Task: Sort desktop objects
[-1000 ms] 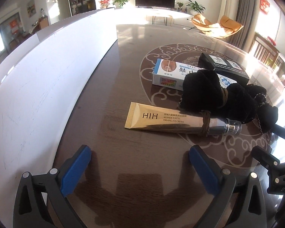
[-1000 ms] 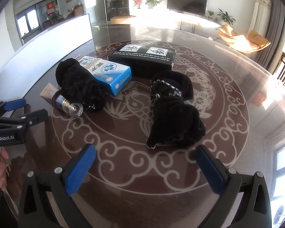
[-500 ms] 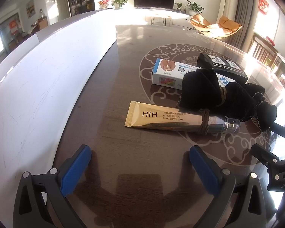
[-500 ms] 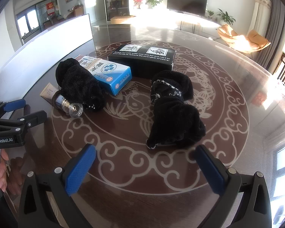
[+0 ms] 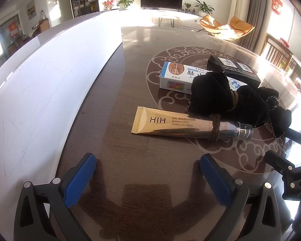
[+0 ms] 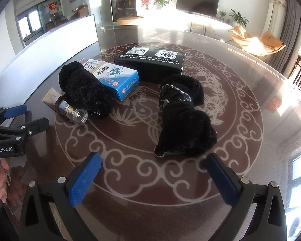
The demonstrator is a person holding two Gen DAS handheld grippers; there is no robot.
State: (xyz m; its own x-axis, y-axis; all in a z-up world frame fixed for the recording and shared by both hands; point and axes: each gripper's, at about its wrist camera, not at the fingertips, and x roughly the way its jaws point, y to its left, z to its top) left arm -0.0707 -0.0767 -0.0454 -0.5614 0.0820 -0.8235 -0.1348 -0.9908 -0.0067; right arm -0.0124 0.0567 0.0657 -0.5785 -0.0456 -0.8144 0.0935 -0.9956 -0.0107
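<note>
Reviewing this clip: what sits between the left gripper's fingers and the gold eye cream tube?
Nothing: in the left wrist view only bare brown table lies between the open left gripper and the eye cream tube.

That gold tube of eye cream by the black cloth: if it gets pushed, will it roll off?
Probably not far. The gold tube ends in a flat crimped seam, which should stop a full roll. Its round clear cap could let that end swing. A brown hair tie loops it, likely adding drag.
</note>
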